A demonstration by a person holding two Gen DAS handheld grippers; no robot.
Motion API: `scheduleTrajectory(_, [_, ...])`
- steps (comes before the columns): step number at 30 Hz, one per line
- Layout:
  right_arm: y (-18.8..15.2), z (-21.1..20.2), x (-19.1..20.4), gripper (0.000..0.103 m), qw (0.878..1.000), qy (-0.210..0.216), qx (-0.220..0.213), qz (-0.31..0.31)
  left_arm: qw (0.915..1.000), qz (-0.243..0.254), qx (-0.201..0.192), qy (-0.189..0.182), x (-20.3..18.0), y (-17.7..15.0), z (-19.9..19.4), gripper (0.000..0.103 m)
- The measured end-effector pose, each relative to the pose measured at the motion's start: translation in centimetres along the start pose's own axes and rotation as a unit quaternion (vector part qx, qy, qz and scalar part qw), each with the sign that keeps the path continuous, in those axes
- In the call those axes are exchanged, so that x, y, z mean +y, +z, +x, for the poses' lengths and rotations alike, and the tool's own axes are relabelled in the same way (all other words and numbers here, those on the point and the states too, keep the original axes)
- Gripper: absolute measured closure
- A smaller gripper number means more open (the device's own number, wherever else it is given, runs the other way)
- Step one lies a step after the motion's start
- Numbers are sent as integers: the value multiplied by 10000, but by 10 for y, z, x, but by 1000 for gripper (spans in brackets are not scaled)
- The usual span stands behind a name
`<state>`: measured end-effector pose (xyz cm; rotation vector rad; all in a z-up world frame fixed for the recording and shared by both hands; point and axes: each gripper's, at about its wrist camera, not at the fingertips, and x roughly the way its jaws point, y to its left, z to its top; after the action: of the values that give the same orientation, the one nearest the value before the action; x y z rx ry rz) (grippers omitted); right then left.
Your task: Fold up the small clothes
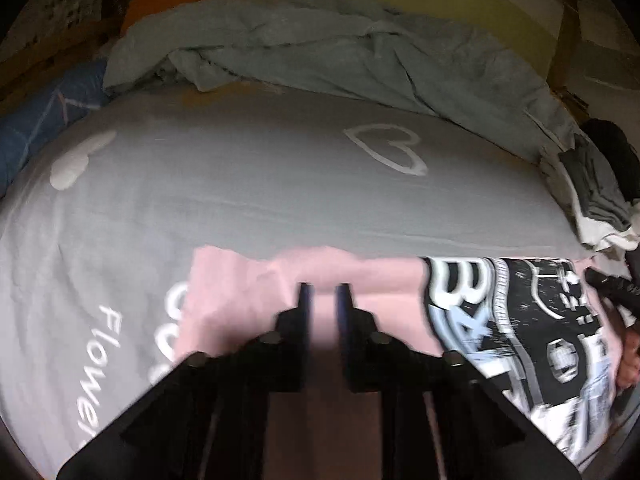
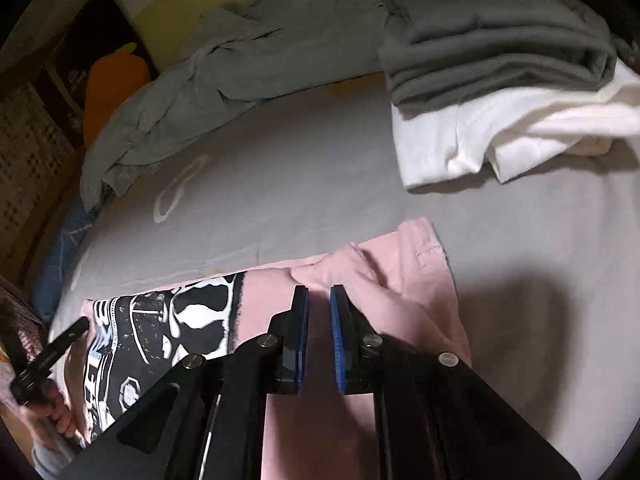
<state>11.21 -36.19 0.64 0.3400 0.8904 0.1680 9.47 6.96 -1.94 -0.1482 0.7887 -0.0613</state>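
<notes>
L gripper (image 1: 324,288) & R gripper (image 2: 319,290) over pink tee (image 1: 240,280) on bed (image 1: 240,184); fingers nearly closed w/ narrow gap, can't tell if gripping fabric.

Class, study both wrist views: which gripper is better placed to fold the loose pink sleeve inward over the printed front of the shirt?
Probably the right gripper. It hovers directly over the pink shirt's sleeve, which sticks out onto the grey sheet. The left gripper sits over the shirt's opposite plain end, with the print between it and that sleeve.
</notes>
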Motion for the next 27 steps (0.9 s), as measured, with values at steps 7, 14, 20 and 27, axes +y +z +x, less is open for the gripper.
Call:
scheduleTrajectory(7, [-4, -6, -15, 96, 9948, -872, -402, -327, 9991, -322, -191, -176, 22, -7, 1, 93])
scheduleTrajectory(14, [-9, -16, -10, 96, 9901, -1158, -629, -489, 9985, -382, -383, -126, 19, -8, -11, 91])
scheduleTrajectory(20, [-29, -60, 52, 96, 9860, -426, -1032, -1236, 9922, 486, -835, -785, -48, -14, -76, 85])
scheduleTrajectory(27, [-90, -41, 107, 96, 9846, 352, -359, -1674, 9907, 853, -277, -1024, -96, -64, -63, 85])
